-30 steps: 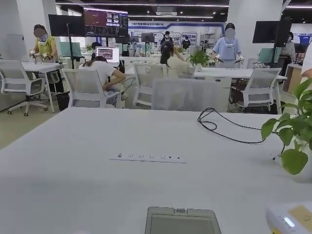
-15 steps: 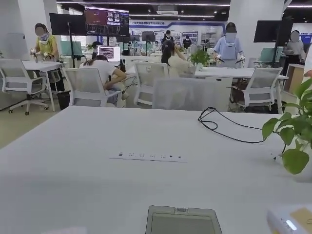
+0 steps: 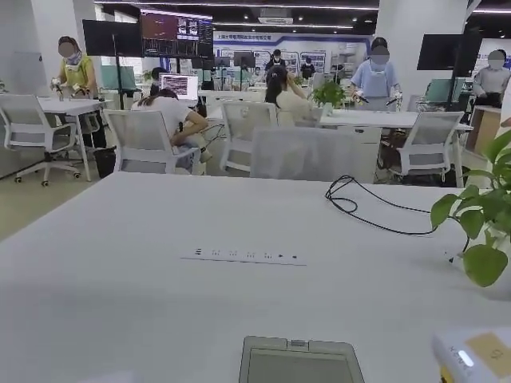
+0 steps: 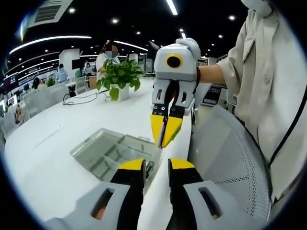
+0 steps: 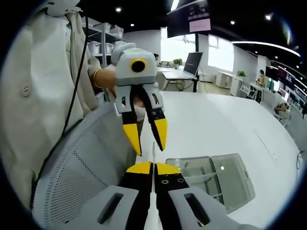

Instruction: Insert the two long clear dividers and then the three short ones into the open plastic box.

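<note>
Open box (image 3: 263,345) — right gripper (image 5: 153,166), jaws together

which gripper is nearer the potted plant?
Right. The right gripper hangs ahead of the left gripper, and the potted plant stands beyond it, a little aside; the left one is farther off.

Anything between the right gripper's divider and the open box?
Nothing visible. The right gripper is shut on a thin clear divider, seen edge-on. The open box lies uncovered on the table just beside it. The left gripper, jaws open, faces it and is not over the box.
</note>
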Demonstrator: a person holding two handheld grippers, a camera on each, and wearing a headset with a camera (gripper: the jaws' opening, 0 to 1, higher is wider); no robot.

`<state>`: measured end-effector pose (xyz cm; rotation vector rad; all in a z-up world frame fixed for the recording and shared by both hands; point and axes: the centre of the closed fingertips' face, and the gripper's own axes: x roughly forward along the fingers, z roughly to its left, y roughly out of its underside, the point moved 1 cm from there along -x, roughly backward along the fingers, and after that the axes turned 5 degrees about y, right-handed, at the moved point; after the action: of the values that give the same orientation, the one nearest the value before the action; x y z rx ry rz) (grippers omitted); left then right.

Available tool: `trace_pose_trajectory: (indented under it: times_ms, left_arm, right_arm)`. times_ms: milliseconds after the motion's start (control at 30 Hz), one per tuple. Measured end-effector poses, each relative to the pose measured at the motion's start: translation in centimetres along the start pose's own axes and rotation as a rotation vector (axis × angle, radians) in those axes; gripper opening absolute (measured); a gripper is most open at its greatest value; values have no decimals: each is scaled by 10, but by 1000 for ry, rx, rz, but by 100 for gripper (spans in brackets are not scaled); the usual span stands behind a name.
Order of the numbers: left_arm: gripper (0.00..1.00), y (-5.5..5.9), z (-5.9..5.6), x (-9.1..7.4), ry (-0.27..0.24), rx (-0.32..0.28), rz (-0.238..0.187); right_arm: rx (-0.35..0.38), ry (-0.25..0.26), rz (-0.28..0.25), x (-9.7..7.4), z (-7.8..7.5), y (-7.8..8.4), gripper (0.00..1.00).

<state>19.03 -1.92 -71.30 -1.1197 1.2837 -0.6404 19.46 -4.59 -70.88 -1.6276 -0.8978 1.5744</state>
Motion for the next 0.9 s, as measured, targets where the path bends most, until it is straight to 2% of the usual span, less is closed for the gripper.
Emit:
trace_pose_trajectory:
  times_ms: [300,367,667,900]
  left_arm:
    - [29,4,7,-1,-65,-32,-23]
    - [32,5,11,-3,-93,-44,-38]
    - [44,10,24,-6,-185,-79,-65]
    - [53,13,28,-5,-215,-100,-75]
  right_arm:
    - [31,70,11,1,-15,-1,2]
    - [33,95,9,1,-21,-1,2]
    - [77,152,11,4,-40,-4,2]
    - [98,186,38,9,-51,0,2]
